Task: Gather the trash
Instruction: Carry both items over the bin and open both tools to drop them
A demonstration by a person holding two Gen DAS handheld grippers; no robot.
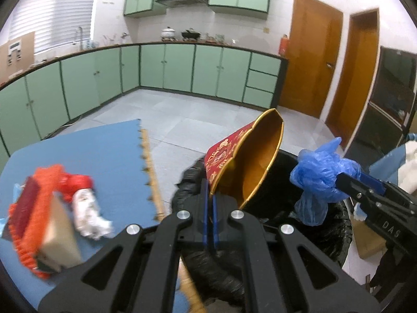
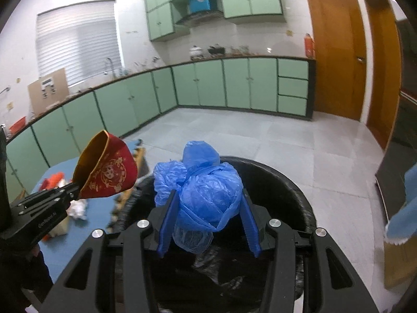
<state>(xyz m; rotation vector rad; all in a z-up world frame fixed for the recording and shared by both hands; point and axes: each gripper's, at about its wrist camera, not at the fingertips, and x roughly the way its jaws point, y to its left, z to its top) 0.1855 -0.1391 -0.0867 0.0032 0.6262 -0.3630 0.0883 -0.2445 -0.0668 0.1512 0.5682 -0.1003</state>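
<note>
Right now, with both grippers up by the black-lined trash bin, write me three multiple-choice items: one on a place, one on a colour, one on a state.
1. Where is the crumpled blue plastic bag?
A. On the blue mat
B. Over the black-lined trash bin
C. On the kitchen counter

2. What colour is the inside of the red paper bowl with gold print?
A. Gold
B. White
C. Green

3. How does the left gripper stand?
A. Wide open, empty
B. Open around the bowl
C. Shut on the bowl's rim

Answers: 1 B, the right gripper holds the bag above the bin's opening. 2 A, the left wrist view shows a gold lining. 3 C, its blue pads pinch the rim.
</note>
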